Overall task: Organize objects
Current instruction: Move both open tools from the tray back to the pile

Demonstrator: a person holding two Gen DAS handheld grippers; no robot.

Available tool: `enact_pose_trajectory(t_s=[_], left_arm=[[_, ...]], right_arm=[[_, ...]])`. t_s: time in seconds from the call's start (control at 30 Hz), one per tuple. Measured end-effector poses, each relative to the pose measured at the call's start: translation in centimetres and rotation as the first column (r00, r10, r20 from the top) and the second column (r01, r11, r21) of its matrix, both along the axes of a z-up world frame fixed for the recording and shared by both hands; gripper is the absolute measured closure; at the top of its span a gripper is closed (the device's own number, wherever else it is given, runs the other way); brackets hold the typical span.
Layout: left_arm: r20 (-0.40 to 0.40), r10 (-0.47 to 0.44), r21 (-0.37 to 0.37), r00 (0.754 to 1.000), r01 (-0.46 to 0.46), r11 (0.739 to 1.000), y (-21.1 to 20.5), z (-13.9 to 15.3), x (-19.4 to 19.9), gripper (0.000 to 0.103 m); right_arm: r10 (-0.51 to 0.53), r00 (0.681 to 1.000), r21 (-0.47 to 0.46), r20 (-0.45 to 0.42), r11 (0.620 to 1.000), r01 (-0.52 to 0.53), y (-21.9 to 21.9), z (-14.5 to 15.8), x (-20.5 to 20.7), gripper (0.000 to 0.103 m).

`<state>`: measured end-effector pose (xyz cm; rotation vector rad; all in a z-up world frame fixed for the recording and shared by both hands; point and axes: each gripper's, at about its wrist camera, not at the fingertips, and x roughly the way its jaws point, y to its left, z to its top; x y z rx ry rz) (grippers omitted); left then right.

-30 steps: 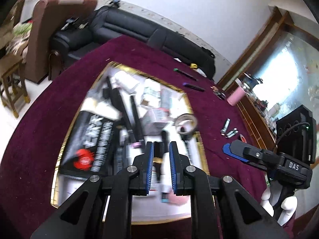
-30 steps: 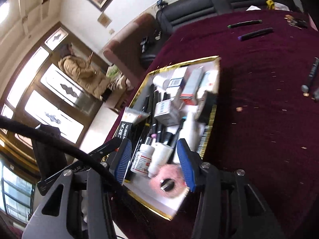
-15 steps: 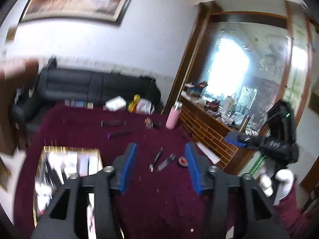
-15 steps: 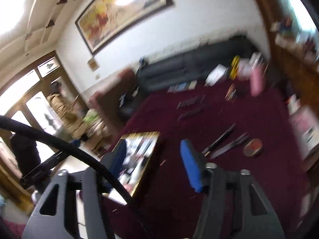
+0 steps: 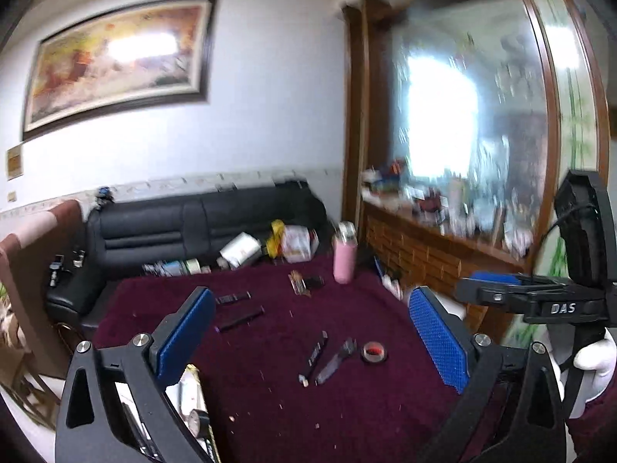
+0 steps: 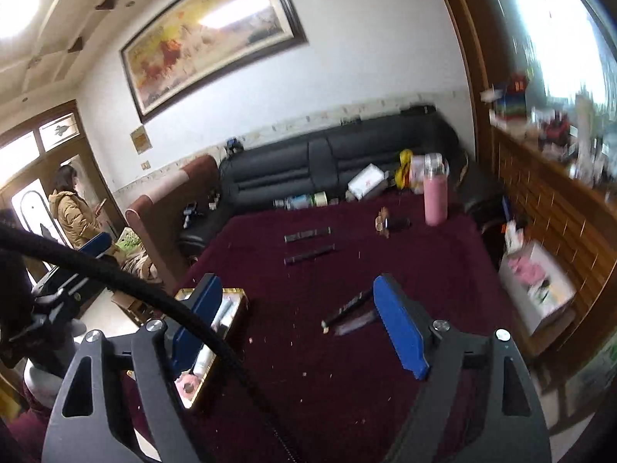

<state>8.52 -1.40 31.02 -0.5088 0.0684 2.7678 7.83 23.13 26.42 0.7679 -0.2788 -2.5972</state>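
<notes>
The gold-rimmed tray of cosmetics sits at lower left on the maroon tablecloth, loose pens lying mid-frame, while the left gripper and right gripper hover empty, their jaws spreading wide.

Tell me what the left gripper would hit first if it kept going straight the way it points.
Likely the cloth near the black pen. The left gripper is empty, jaws opening, tilted slightly down; nothing shows in between. Depth is unclear.
</notes>
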Motion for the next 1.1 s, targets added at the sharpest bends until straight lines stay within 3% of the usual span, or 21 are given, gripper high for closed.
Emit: enact_pose_trajectory(t_s=[0.1, 0.3, 0.4, 0.5, 0.67, 1.0, 1.1], left_arm=[[0.081, -0.005, -0.041, 0.997, 0.009, 0.999, 1.3, -2.7, -2.6, 0.004], [0.248, 0.054, 0.011, 0.967, -0.059, 0.998, 2.1, -9.5, -7.0, 0.004], [0.295, 0.089, -0.023, 0.951, -0.087, 0.996, 2.8, -13.3, -8.9, 0.004], [0.332, 0.123, -0.059, 0.935, -0.109, 0.992, 3.2, -16.2, -10.7, 0.004], [0.407, 0.180, -0.082, 0.896, -0.161, 0.984, 2.7, -20.9, -13.8, 0.004], [0.557, 0.259, -0.146, 0.789, -0.214, 0.966, 2.5, -29.2, -17.5, 0.004], [0.554, 0.264, -0.159, 0.790, -0.210, 0.965, 3.0, -29.4, -17.4, 0.004]], right_arm=[[-0.019, 0.998, -0.022, 0.067, 1.000, 0.020, 0.0, -3.4, -2.2, 0.021], [-0.094, 0.981, -0.059, 0.170, 0.993, 0.106, 1.0, -10.3, -5.9, 0.022], [-0.123, 0.968, -0.087, 0.220, 0.986, 0.146, 1.7, -12.9, -7.7, 0.022], [-0.174, 0.956, -0.056, 0.237, 0.980, 0.192, 1.7, -14.8, -9.0, 0.022], [-0.240, 0.941, 0.020, 0.238, 0.970, 0.243, 1.8, -16.9, -11.4, 0.022], [-0.301, 0.929, 0.105, 0.215, 0.953, 0.285, 2.4, -19.3, -16.1, 0.022], [-0.315, 0.928, 0.135, 0.198, 0.947, 0.293, 2.5, -19.7, -16.8, 0.022]])
